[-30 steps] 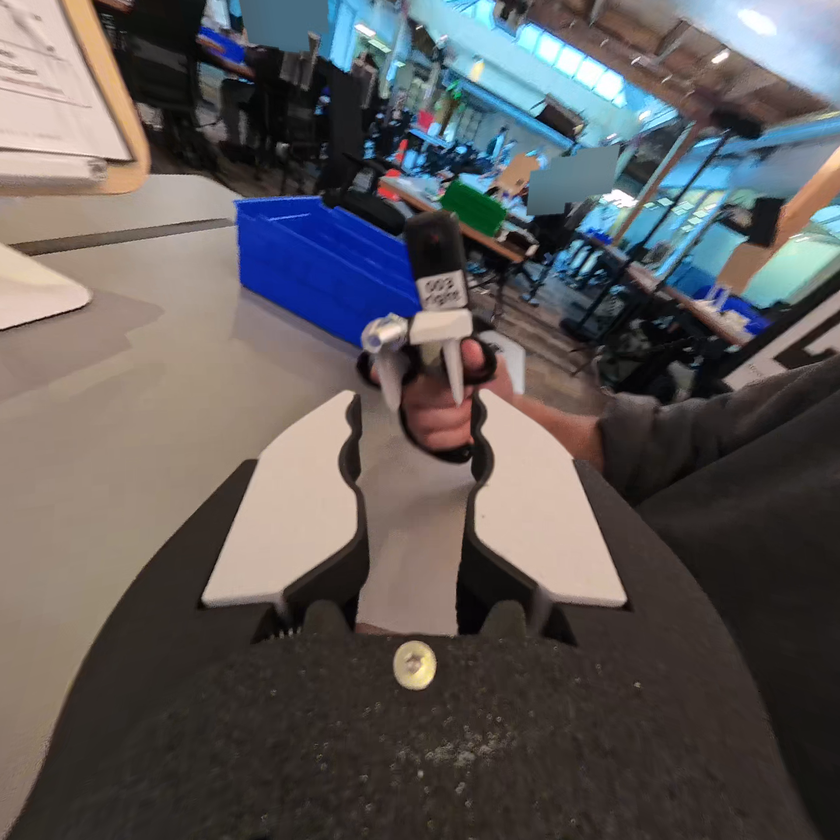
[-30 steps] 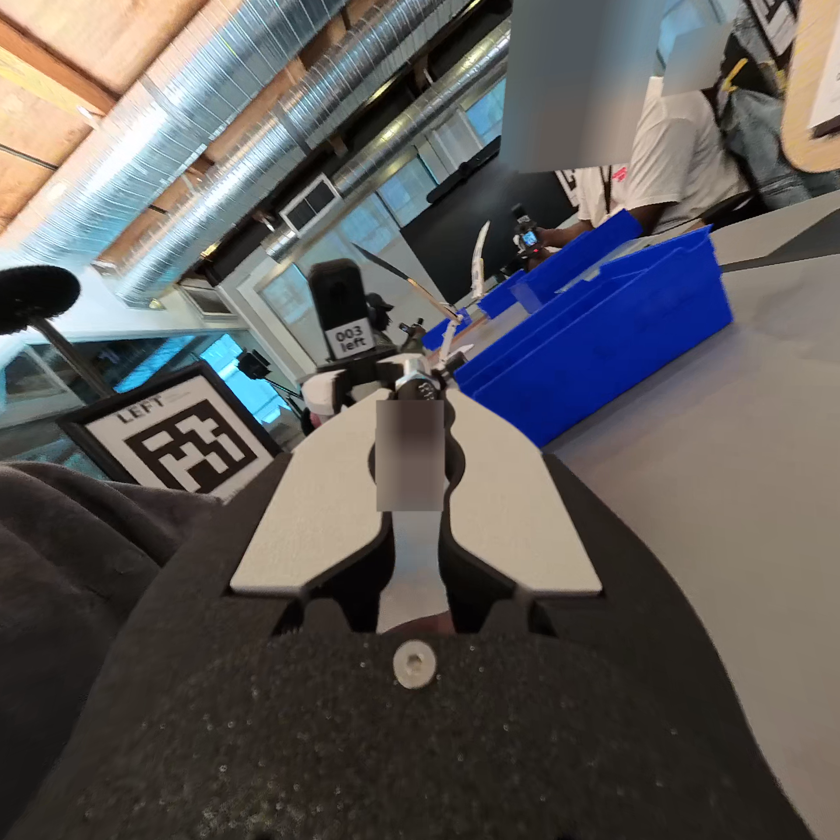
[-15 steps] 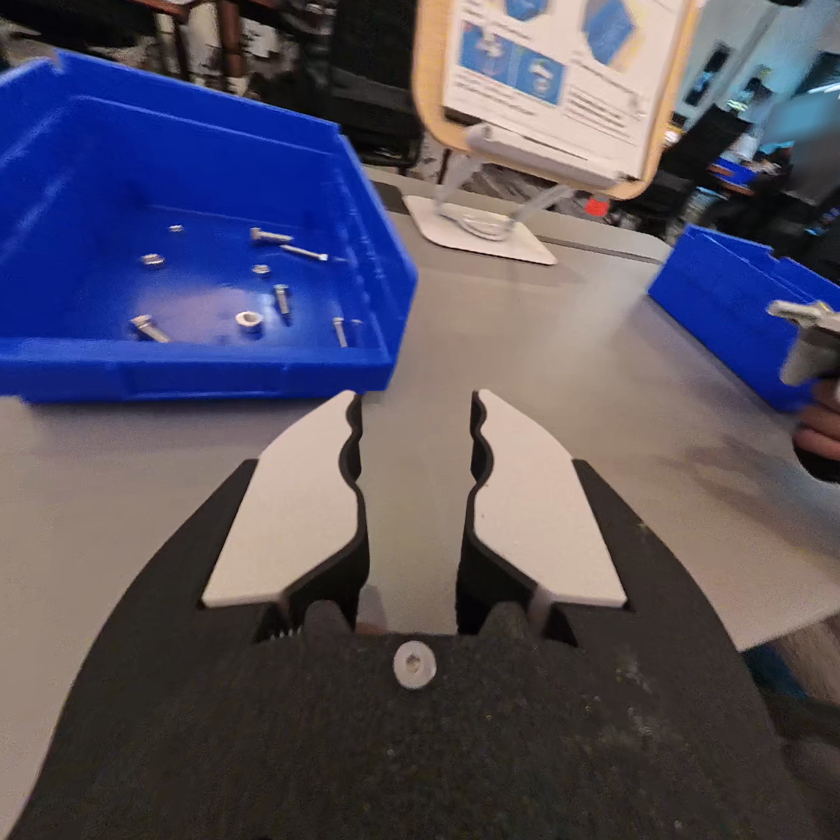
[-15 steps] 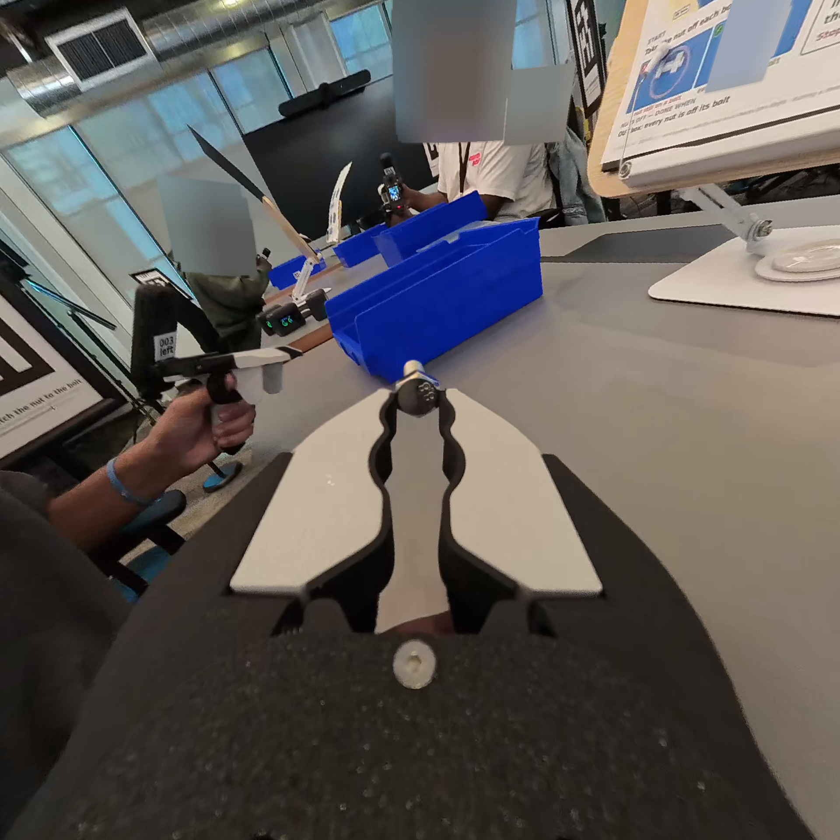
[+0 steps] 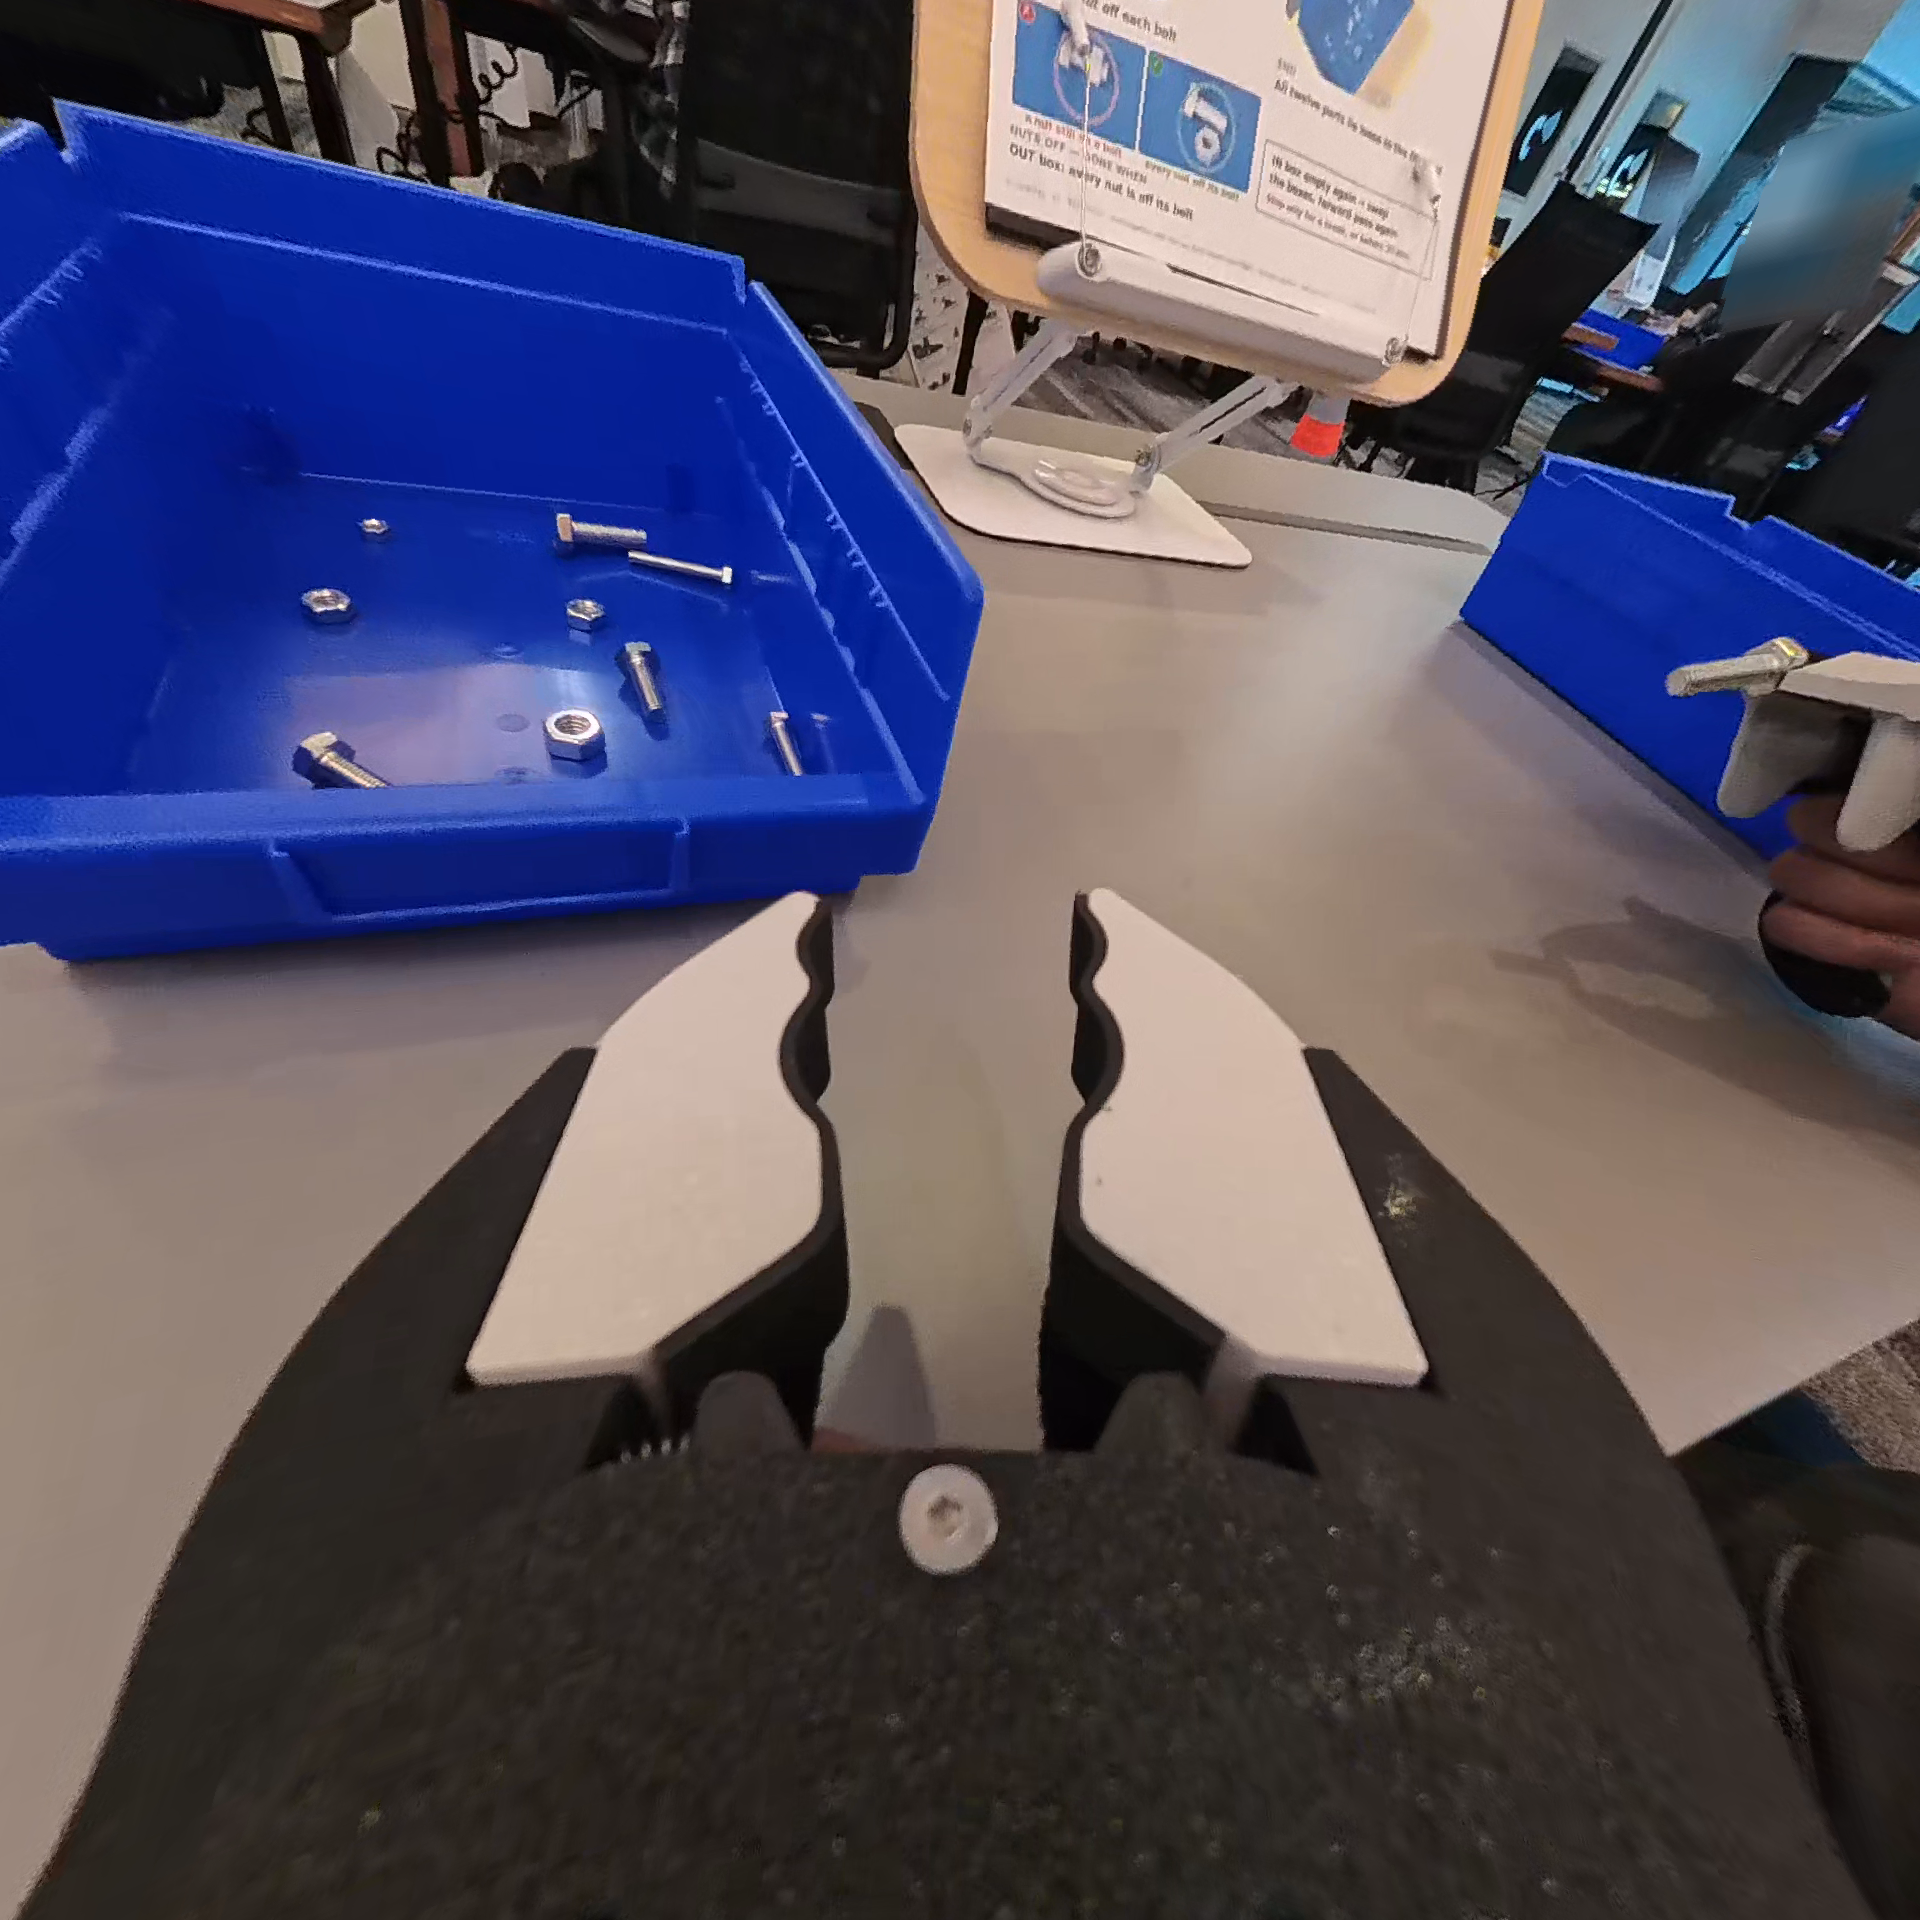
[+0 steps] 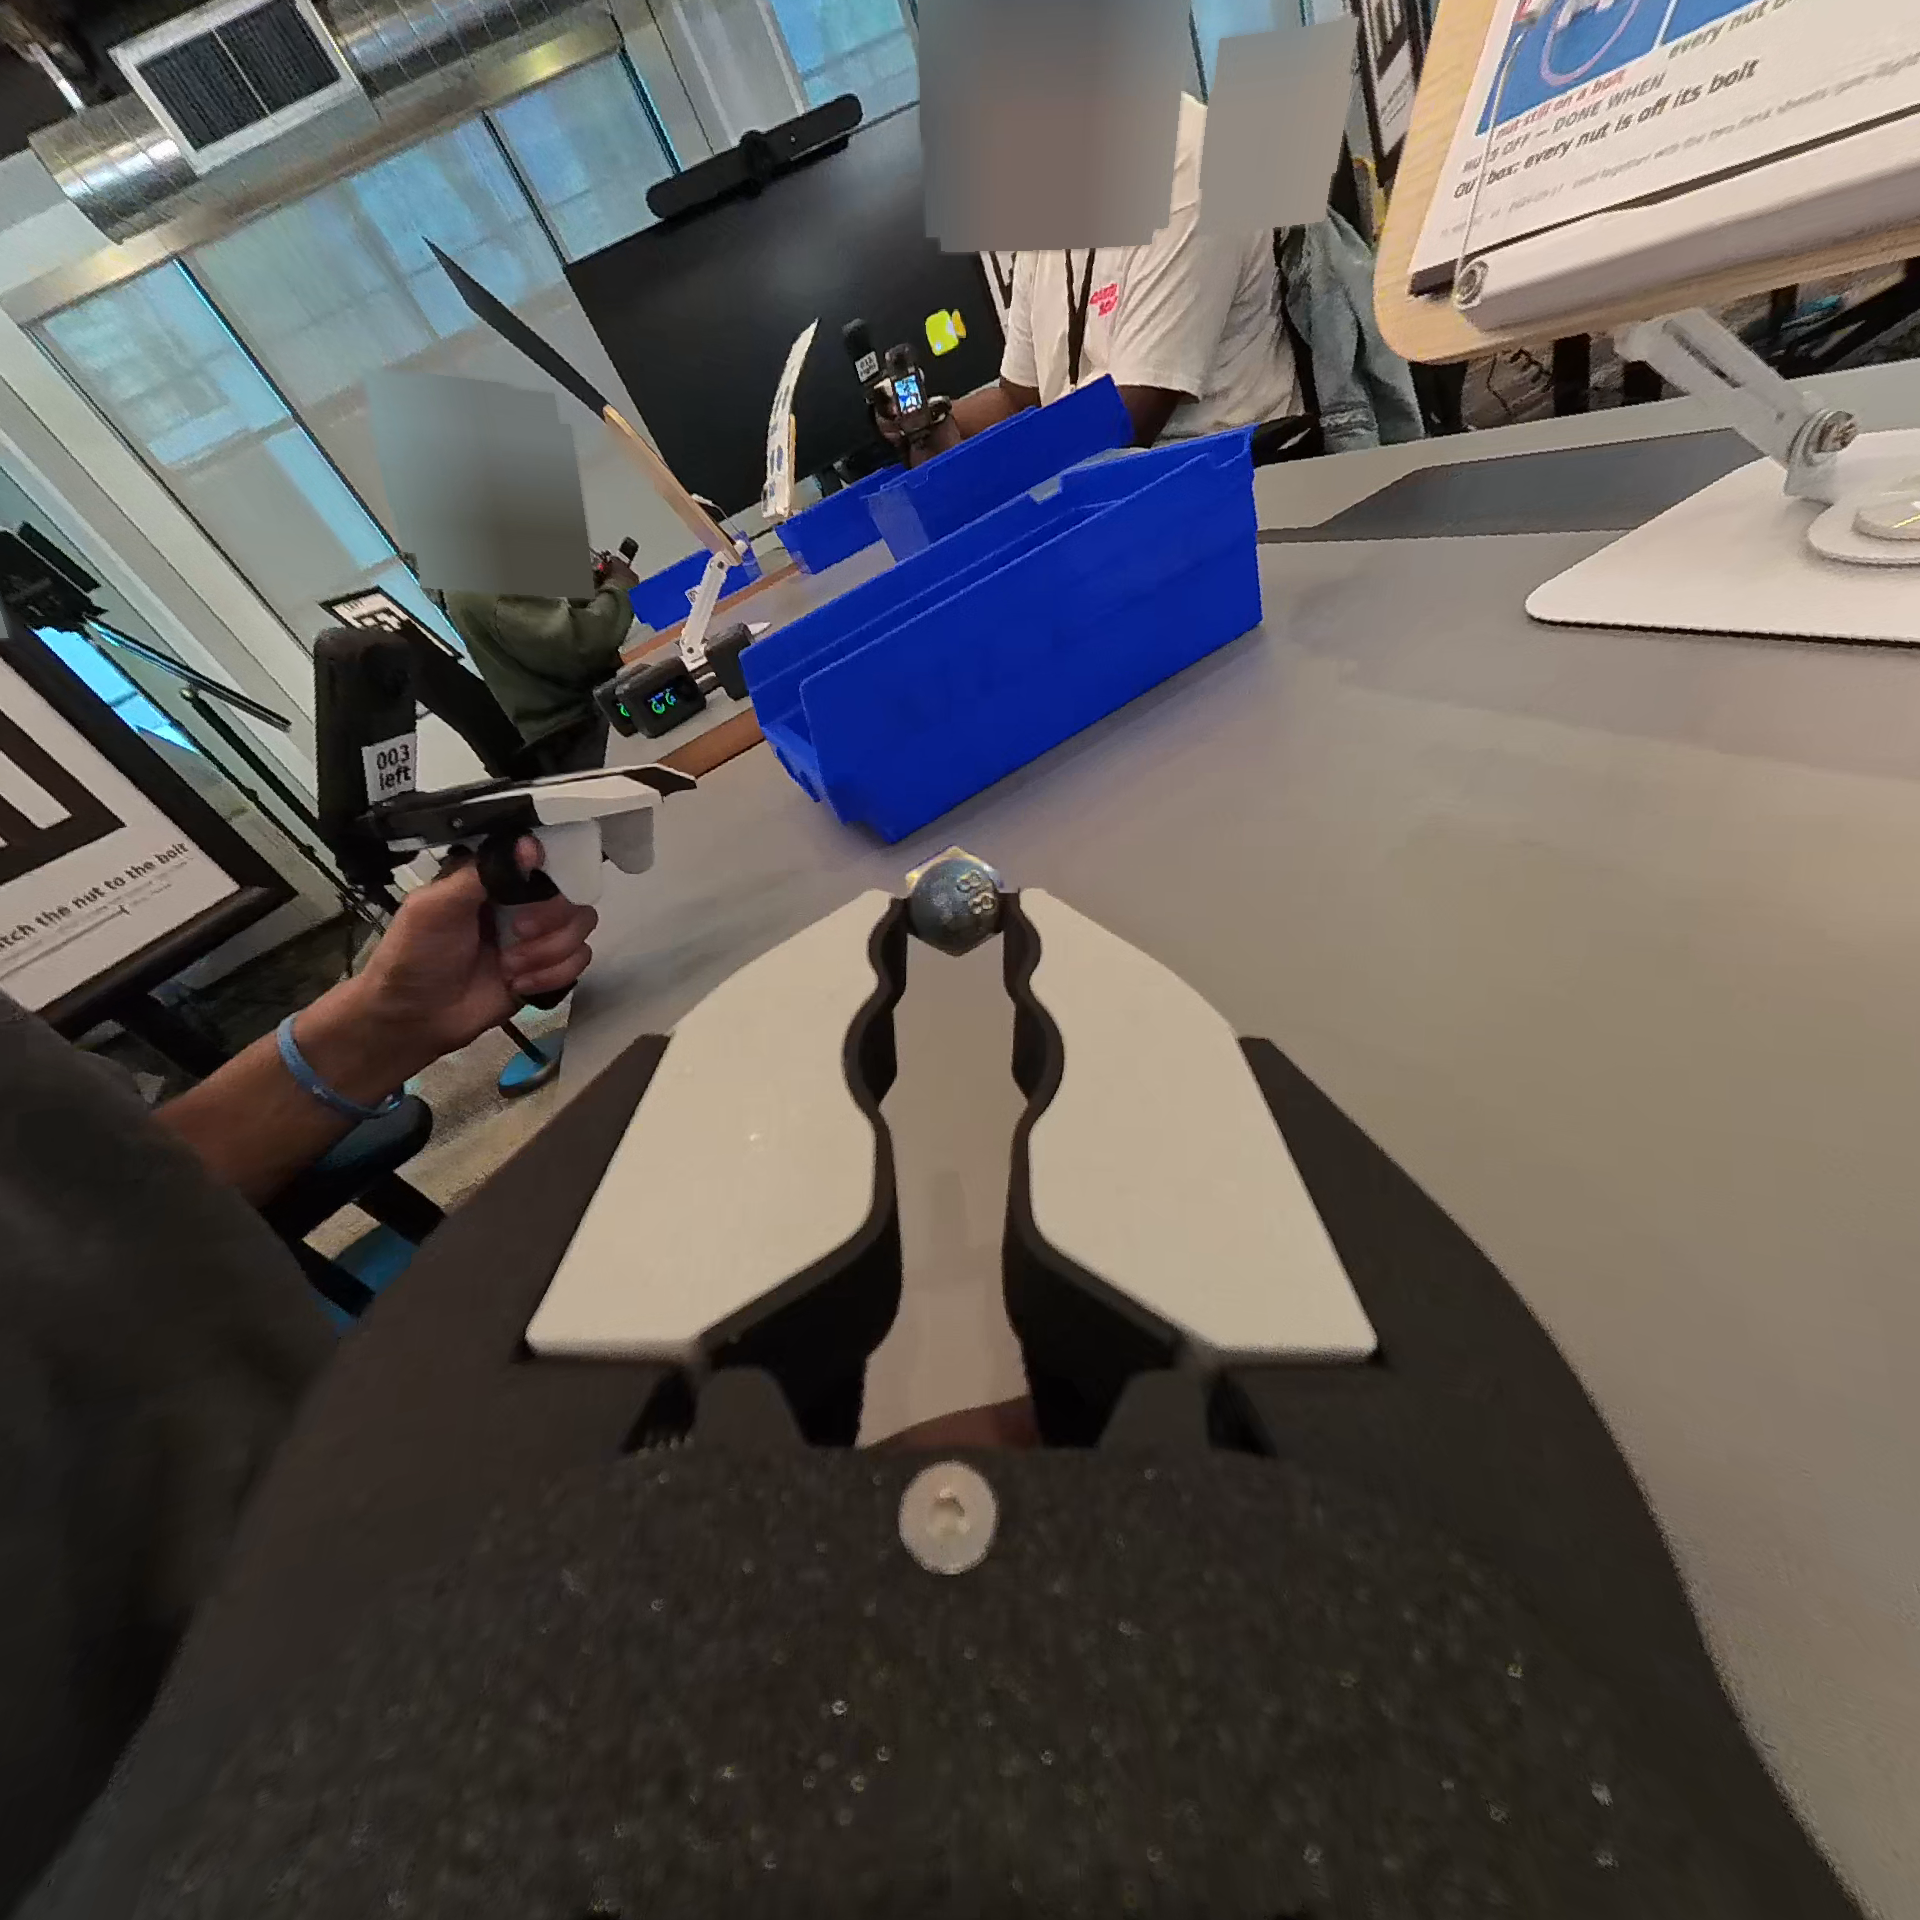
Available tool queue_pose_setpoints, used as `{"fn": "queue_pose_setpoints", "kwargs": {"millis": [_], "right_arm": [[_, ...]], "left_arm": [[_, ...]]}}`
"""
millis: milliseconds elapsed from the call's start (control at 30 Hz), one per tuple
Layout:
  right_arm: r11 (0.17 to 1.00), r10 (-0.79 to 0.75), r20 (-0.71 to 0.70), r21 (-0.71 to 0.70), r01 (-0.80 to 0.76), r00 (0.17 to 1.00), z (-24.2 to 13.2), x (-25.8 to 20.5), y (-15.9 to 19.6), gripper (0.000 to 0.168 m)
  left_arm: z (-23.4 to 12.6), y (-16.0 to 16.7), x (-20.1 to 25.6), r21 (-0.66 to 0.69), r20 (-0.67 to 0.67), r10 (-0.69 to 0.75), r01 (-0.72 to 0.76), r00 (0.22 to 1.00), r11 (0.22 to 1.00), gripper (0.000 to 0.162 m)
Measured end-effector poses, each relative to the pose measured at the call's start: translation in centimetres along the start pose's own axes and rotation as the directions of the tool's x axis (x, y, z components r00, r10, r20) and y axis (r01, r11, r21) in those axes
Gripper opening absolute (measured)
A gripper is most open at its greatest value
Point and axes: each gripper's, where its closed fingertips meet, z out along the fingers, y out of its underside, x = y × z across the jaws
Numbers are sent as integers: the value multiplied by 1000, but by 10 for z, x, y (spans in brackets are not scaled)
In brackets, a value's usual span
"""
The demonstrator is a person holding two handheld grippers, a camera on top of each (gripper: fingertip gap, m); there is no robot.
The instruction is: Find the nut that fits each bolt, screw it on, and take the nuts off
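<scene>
My left gripper (image 5: 951,914) is open and empty, a little above the grey table, just right of a blue bin (image 5: 582,831). The bin holds several loose bolts and nuts, among them a large nut (image 5: 574,735) and a bolt (image 5: 641,675). My right gripper (image 6: 954,914) is shut on a bolt (image 6: 954,912), whose hex head faces the camera. That bolt (image 5: 1737,670) also shows at the right edge of the left wrist view, sticking out of the right gripper's tips. The left gripper (image 6: 665,779) shows at the left of the right wrist view.
A second blue bin (image 5: 1642,613) stands at the right; it also shows in the right wrist view (image 6: 1018,665). A clipboard stand with an instruction sheet (image 5: 1216,156) stands at the back on a white base (image 5: 1070,499). Other people sit at tables behind. My right fingertips sit around 30 cm from my left ones.
My left gripper has swung from facing the right gripper to facing the bin of bolts and nuts, staying open. My right gripper has tilted down toward the table, still holding the bolt.
</scene>
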Motion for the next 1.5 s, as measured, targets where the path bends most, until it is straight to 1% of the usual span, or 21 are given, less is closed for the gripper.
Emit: {"fn": "queue_pose_setpoints", "kwargs": {"millis": [133,233,300,367,433,467,500,533,567,600,633,733,833,933,1067,1133,1200,1233,1267,1367,1500], "right_arm": [[999,37,20,17,-37,999,3,4,-5,18],[999,32,26,4,-32,999,7,7,-5,18],[1000,26,31,3,-27,999,10,7,-6,18],[999,34,42,-7,-34,999,13,7,-5,18],[1000,9,37,-25,-8,999,15,7,-4,18],[1000,-7,34,-26,8,999,14,6,-5,18],[1000,-13,37,-24,14,999,14,4,-6,18],[1000,-13,46,-23,14,999,14,2,-6,18],[1000,-13,55,-26,15,998,13,0,-6,18],[999,-15,60,-27,17,998,13,-1,-6,18],[1000,-19,63,-23,20,998,13,-2,-7,18],[1000,-13,78,-19,15,997,13,-7,-8,18],[999,-30,84,-24,32,996,13,-10,-6,18],[999,-25,91,-17,27,996,12,-11,-8,18],[1000,-4,101,2,4,995,9,-12,-11,18],[1000,0,107,6,0,994,8,-13,-12,18],[1000,-10,104,0,10,995,8,-13,-10,18],[1000,-15,100,-5,15,995,8,-13,-9,18],[1000,-20,95,-9,21,995,8,-13,-8,18],[1000,-24,87,-13,25,996,8,-11,-7,18],[1000,-12,88,-7,12,996,8,-11,-8,18]], "left_arm": [[4,2,-9,-37,2,35,-35,999,999,43],[12,-18,-18,-65,-3,41,-41,999,997,41],[24,-26,-24,-182,-17,31,-33,999,983,41],[37,-31,-40,-321,34,55,-41,998,946,44],[47,-45,-63,-396,127,137,-77,982,915,38],[52,-51,-70,-435,151,181,-100,972,895,37],[57,-51,-74,-509,147,209,-107,967,854,37],[63,-48,-77,-592,128,232,-114,964,798,42],[70,-46,-80,-653,114,265,-129,957,746,42],[78,-46,-84,-685,109,291,-141,951,715,38],[86,-44,-86,-724,88,291,-139,953,675,34],[96,-28,-92,-846,23,249,-114,968,521,39],[99,-7,-89,-914,-23,194,-99,981,394,41],[97,10,-88,-953,-55,179,-105,982,283,40],[96,24,-94,-979,-71,181,-104,981,178,39],[98,27,-96,-985,-62,166,-87,984,147,36],[98,32,-91,-988,-69,127,-85,990,126,28],[99,33,-85,-988,-75,91,-86,993,128,20],[99,34,-82,-988,-83,77,-92,994,125,8],[99,33,-83,-985,-96,114,-111,989,135,8],[98,29,-86,-971,-100,87,-116,991,210,8]]}}
